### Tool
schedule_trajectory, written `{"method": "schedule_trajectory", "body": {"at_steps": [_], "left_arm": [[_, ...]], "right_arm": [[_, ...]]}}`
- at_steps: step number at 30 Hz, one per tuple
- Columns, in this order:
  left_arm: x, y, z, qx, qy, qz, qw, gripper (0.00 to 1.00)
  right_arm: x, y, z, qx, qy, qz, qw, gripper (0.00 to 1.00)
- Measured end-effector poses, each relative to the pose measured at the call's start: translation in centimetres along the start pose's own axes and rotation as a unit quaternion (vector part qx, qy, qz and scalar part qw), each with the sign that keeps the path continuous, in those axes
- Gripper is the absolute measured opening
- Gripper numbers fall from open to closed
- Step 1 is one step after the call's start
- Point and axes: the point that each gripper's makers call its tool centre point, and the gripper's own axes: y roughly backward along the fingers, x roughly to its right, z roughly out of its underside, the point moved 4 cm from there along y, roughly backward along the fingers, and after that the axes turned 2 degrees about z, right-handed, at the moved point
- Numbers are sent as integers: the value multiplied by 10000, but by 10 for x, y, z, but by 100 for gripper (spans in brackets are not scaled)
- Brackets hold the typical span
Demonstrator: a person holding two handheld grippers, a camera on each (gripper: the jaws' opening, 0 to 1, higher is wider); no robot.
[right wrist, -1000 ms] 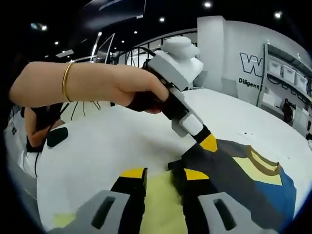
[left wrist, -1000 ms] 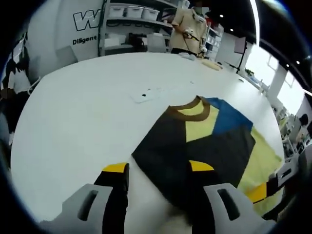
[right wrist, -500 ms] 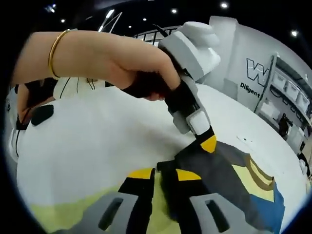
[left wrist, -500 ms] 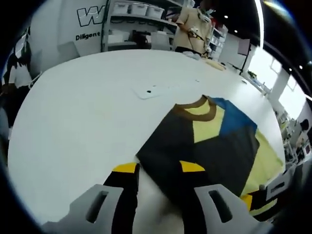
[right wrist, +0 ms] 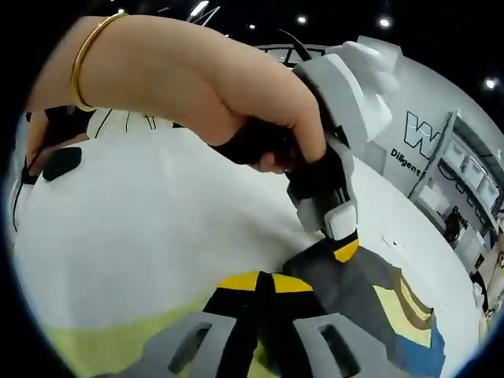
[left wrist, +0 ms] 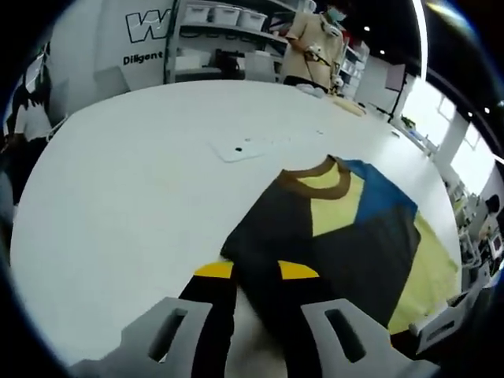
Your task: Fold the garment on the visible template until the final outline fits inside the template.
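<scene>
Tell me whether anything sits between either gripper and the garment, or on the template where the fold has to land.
Nothing visible does. The left gripper already straddles the black edge of the garment, and the right gripper is shut on the same cloth beside it. The yellow template shows bare where the garment leaves it uncovered.

White table (left wrist: 134, 181) – shelving (left wrist: 213, 31) behind (lettered wall (left wrist: 142, 35))

On the white wall (left wrist: 102, 39) beyond my table I can read a big outlined "W" (left wrist: 147, 24) with the word "Diligent" (left wrist: 143, 58) in small dark letters under it, cut off by the shelves. From my right gripper view the same wall (right wrist: 441, 118) shows "W" (right wrist: 421, 126) and "Diligen" (right wrist: 405, 158)
</scene>
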Motion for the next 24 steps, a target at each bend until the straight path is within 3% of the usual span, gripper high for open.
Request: {"method": "schedule_trajectory", "body": {"at_steps": [8, 17, 21, 24], "left_arm": [[-6, -3, -1, -3, -73, -40, 10000, 13], [-8, -5, -5, 130, 153, -156, 9997, 2], [-2, -6, -3, 54, -118, -245, 9996, 2], [-7, -7, -5, 76, -34, -288, 9995, 2]], "right_arm": [[1, 2, 1, 3, -189, -54, 9998, 0], [-4, 12, -2, 38, -32, -213, 9998, 0], [-7, 15, -3, 58, 60, -270, 9996, 0], [-8, 17, -4, 84, 137, -281, 9995, 0]]}}
